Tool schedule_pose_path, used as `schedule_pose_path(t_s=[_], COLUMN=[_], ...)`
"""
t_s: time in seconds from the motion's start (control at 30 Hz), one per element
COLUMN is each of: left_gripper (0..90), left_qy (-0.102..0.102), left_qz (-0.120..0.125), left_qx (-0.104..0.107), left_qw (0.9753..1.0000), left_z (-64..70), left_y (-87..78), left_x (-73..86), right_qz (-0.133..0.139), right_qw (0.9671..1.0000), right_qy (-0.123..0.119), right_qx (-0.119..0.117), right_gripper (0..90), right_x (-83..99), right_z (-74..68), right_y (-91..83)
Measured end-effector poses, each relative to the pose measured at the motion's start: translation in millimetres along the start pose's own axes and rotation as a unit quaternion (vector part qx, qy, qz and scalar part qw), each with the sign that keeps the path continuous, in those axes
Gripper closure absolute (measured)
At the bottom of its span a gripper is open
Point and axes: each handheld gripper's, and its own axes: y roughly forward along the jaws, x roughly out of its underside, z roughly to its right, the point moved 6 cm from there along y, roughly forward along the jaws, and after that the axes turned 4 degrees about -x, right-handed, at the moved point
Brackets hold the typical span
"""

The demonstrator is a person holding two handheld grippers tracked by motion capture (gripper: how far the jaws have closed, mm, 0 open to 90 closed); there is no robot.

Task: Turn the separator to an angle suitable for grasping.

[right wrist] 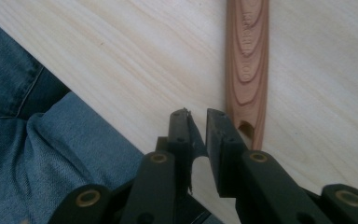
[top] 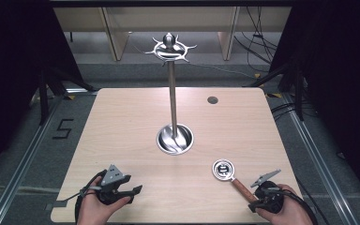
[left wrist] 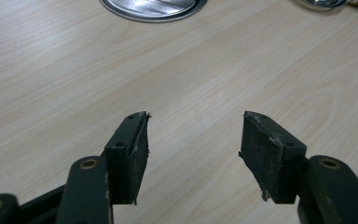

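Note:
A tall metal stand (top: 172, 93) rises from a round shiny base (top: 175, 139) at the table's middle, with a ring of hooks (top: 170, 48) at its top. A utensil with a round metal head (top: 223, 169) and a wooden handle (top: 242, 189) lies flat at the front right. My right gripper (top: 257, 201) sits at the handle's near end; in the right gripper view its jaws (right wrist: 196, 116) stand almost together with nothing between them, the handle (right wrist: 247, 56) just beside the right one. My left gripper (top: 136, 191) rests at the front left, open (left wrist: 193, 121) over bare wood.
The light wooden table (top: 122, 122) has a small dark round hole (top: 212, 100) at the back right. The person's jeans (right wrist: 37, 140) show past the table's front edge. In the left gripper view the stand's base (left wrist: 154, 7) lies ahead.

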Motion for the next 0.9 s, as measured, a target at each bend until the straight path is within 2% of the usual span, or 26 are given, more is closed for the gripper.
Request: schedule_pose_path(t_s=[0.03,0.07,0.17,0.23,0.27,0.3,0.33,0.43,0.47,0.5,0.53,0.57,0.63,0.67,0.7,0.73,0.8,0.83,0.87,0.9], left_gripper=[41.1,41.1,41.1,41.1,41.1,41.1,41.1,41.2,41.3,41.2,41.3,41.3,41.3,41.3,41.2,41.2,41.2,41.2,41.2,41.1], left_qy=[0.001,0.008,0.003,0.009,0.007,0.012,0.012,0.010,0.007,0.017,0.017,0.020,0.022,0.025,0.022,0.020,0.019,0.019,0.019,0.017], left_qz=[0.001,0.000,0.002,0.001,0.010,0.009,0.009,0.006,0.009,0.003,0.003,0.001,0.004,0.009,0.002,0.005,0.001,-0.002,-0.002,-0.001], left_qx=[0.005,0.005,0.004,0.006,0.009,0.007,0.007,0.013,0.013,0.013,0.013,0.015,0.018,0.022,0.017,0.022,0.018,0.022,0.022,0.020], left_qw=[1.0000,1.0000,1.0000,0.9999,0.9999,0.9999,0.9999,0.9999,0.9999,0.9998,0.9998,0.9997,0.9996,0.9994,0.9996,0.9996,0.9997,0.9996,0.9996,0.9997], left_z=[1.1,1.2,2.3,2.1,3.8,3.6,3.6,6.0,8.5,8.3,8.3,10.8,12.2,13.0,13.0,13.7,12.8,13.2,13.2,13.1], left_y=[-0.3,-1.0,0.0,0.0,-2.6,-3.9,-3.9,-1.5,1.0,1.1,1.1,1.4,1.5,2.1,1.9,2.3,2.5,1.9,1.9,2.0], left_x=[-0.6,-0.9,-1.2,-1.1,-2.9,-3.5,-3.5,-2.6,-3.0,-2.7,-2.7,-2.6,-3.3,-4.1,-3.4,-3.3,-2.6,-1.5,-1.5,-1.6], right_qz=[-0.007,-0.001,-0.003,-0.005,-0.009,-0.014,-0.013,-0.022,-0.022,-0.025,-0.025,-0.038,-0.038,-0.052,-0.050,-0.056,-0.054,-0.066,-0.054,-0.056], right_qw=[1.0000,1.0000,0.9999,0.9999,0.9999,0.9997,0.9998,0.9997,0.9997,0.9996,0.9996,0.9991,0.9992,0.9985,0.9987,0.9981,0.9983,0.9967,0.9980,0.9978], right_qy=[0.000,-0.004,-0.012,-0.011,-0.006,0.008,-0.010,-0.003,0.000,0.002,0.002,0.009,0.007,0.018,0.008,0.024,0.020,0.046,0.031,0.036], right_qx=[0.000,-0.005,-0.008,-0.009,-0.013,-0.017,-0.011,-0.009,-0.012,-0.015,-0.015,-0.014,-0.008,-0.010,-0.005,-0.008,-0.004,0.000,-0.003,-0.004], right_gripper=[80.0,79.7,78.3,77.7,78.5,79.7,82.2,90.0,90.0,90.0,90.0,90.0,90.0,90.0,90.0,90.0,90.0,90.0,90.0,90.0], right_x=[0.8,0.1,-1.0,-1.1,-1.4,-0.5,-2.4,-4.2,-5.0,-5.3,-5.3,-5.2,-5.4,-4.6,-5.3,-4.6,-5.1,-3.8,-4.7,-4.1], right_z=[-0.4,-0.7,-0.2,-0.6,-3.2,-7.0,-5.0,-7.2,-7.9,-6.7,-6.7,-5.8,-5.3,-6.9,-5.5,-7.7,-6.2,-7.7,-4.9,-5.0], right_y=[-0.4,1.2,3.4,4.3,5.6,6.8,7.1,8.2,9.8,11.3,11.3,14.7,17.4,17.0,19.8,19.8,20.4,18.3,19.4,19.3])
